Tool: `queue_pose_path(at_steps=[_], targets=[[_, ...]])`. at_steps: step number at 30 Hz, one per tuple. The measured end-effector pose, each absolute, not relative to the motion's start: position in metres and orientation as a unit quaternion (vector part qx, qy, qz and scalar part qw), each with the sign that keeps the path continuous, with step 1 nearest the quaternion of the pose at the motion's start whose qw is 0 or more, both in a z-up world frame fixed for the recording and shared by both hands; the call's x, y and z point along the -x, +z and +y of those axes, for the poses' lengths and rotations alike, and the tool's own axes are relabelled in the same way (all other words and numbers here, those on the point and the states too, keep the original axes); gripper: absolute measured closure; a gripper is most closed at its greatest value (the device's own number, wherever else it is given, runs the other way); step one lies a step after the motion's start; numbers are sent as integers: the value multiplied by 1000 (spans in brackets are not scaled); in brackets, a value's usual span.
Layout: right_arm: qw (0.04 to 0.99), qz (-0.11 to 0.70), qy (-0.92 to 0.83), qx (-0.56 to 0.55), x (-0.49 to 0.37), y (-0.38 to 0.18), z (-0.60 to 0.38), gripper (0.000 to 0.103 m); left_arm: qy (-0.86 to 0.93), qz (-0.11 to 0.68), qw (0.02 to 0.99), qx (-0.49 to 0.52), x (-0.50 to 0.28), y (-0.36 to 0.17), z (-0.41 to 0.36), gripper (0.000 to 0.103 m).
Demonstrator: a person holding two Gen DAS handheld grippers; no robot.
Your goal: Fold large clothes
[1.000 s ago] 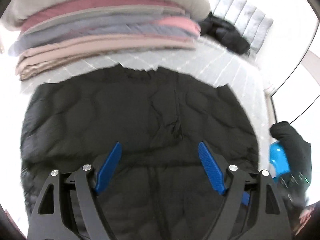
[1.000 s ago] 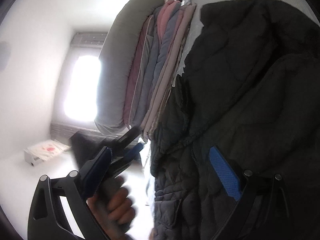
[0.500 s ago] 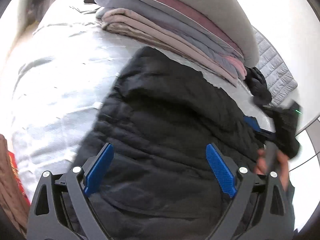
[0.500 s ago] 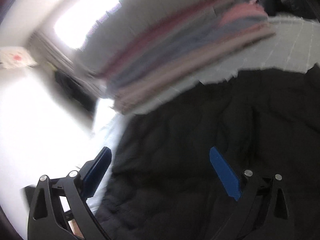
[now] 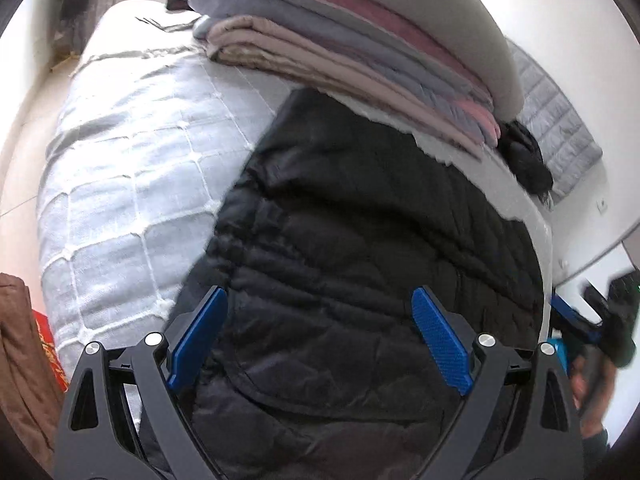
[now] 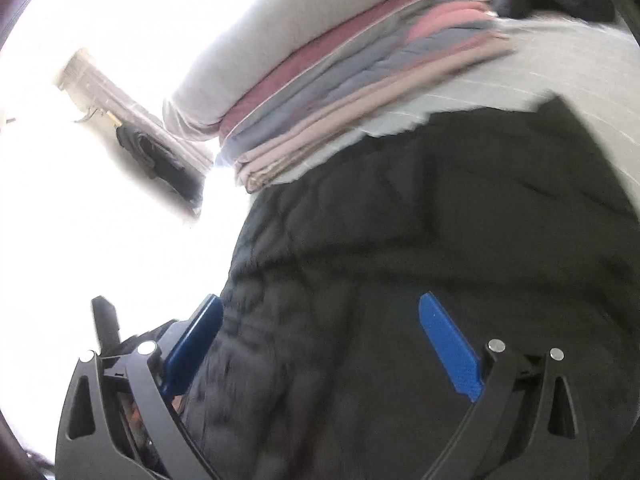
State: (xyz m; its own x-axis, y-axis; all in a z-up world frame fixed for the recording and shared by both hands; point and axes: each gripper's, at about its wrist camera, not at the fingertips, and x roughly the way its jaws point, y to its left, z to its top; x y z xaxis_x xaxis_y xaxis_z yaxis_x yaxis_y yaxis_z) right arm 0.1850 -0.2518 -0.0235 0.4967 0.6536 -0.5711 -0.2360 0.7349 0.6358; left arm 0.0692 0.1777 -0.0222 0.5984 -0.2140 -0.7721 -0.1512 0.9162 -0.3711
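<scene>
White bed [image 5: 132,184] is carrying the black jacket [image 5: 360,280]; both grippers, left [image 5: 320,344] and right [image 6: 320,344], are hovering spread wide, empty. Pinching an edge evenly is probably giving a neat fold.

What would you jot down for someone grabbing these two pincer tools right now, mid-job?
Left gripper: open, holding nothing, jaws just widened, over the black quilted jacket.
Right gripper: open, holding nothing, above the same jacket.
The jacket lies on the white bedspread, in front of a stack of folded bedding.
Done: the jacket looks partly gathered; how many folds I cannot tell.
Left: probably finishing the fold.
</scene>
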Motion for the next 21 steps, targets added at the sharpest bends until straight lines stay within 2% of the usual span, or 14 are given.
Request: queue_pose_path(at_steps=[6, 13, 17, 21], targets=[[794, 484, 232, -286, -114, -74, -322, 7, -47, 482, 853, 193, -72, -41, 151, 13], [761, 445, 222, -416, -134, -104, -354, 7, -47, 500, 845, 184, -78, -55, 135, 13], [794, 433, 204, -375, -165, -88, -369, 7, -53, 509, 832, 213, -81, -58, 143, 13], [789, 484, 218, -309, -208, -86, -384, 7, -58, 506, 833, 215, -81, -54, 146, 13]])
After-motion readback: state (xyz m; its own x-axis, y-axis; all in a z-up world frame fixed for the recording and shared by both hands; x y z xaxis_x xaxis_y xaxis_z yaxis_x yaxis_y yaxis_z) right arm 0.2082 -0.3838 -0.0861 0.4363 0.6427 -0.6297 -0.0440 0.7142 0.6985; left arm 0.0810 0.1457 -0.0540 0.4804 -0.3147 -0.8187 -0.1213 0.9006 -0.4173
